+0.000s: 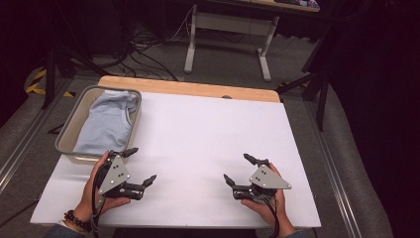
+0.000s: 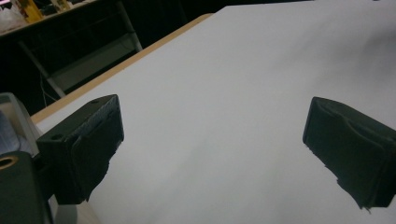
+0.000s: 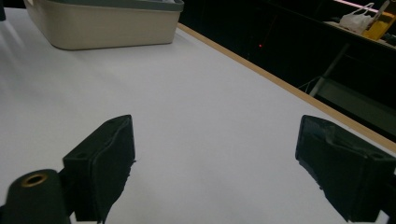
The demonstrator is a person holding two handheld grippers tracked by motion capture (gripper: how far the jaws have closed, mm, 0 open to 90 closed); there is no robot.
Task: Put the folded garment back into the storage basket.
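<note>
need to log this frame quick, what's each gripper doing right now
Left gripper: open, jaws wide apart, holding nothing, beside the basket.
Right gripper: open, jaws wide apart, holding nothing, over the white table.

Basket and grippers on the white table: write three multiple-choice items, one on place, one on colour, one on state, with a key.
1. Where does the basket stand?
A. At the table's far left edge
B. At the table's near right corner
C. On the floor

2. What colour is the cloth in the basket?
A. Red
B. Light blue
C. Black

3. How do the jaws of the left gripper and the right gripper stand?
A. Both open, holding nothing
B. Both shut on the cloth
C. Left shut, right open

Key: 1 A, the high view shows it at the left edge of the white table. 2 B, the folded fabric is pale blue. 3 A, each gripper view shows bare table between spread jaws.
</note>
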